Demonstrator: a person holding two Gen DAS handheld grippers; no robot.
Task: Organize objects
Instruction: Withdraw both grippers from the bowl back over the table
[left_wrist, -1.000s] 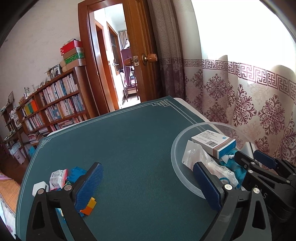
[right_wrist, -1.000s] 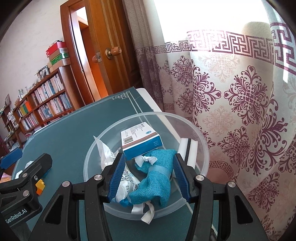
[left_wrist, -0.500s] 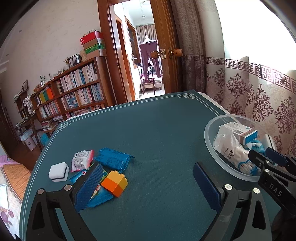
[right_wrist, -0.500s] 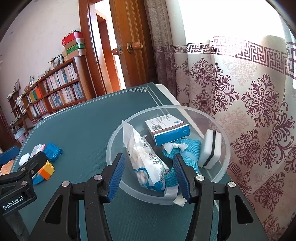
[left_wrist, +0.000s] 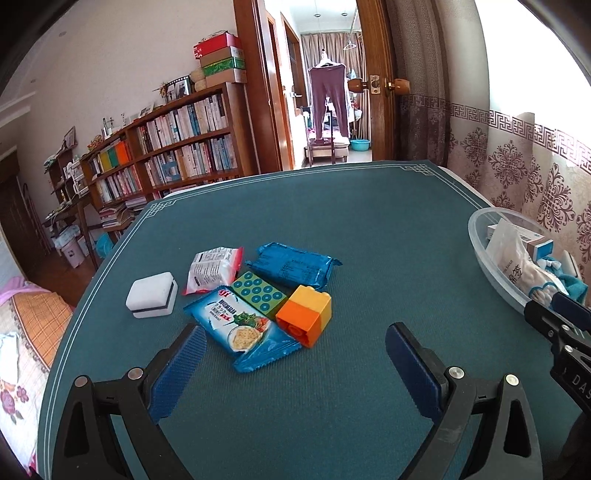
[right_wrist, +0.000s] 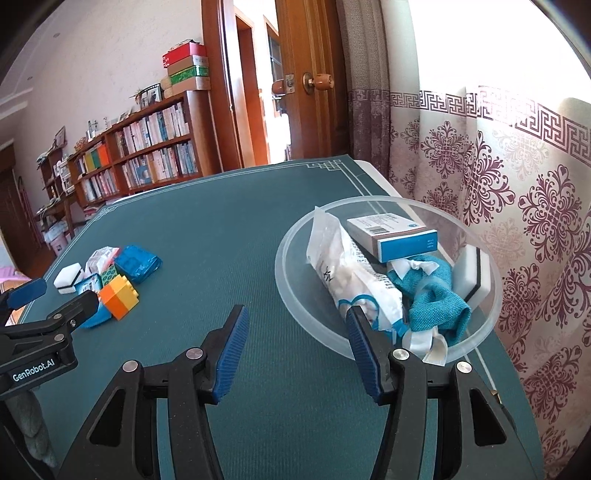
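Orange-yellow block before left gripper — jaws apart, empty.

The black left gripper, seen from the right wrist, has white words on its side — "GenRobot.AI". From the left wrist, the black body of the right gripper shows the letters "DAS", and the rest is cut off. The blue cracker packet has red letters at its top that look like "SII" — the small print under them is too tiny to read. The white and blue box has a barcode, but its print is too small.
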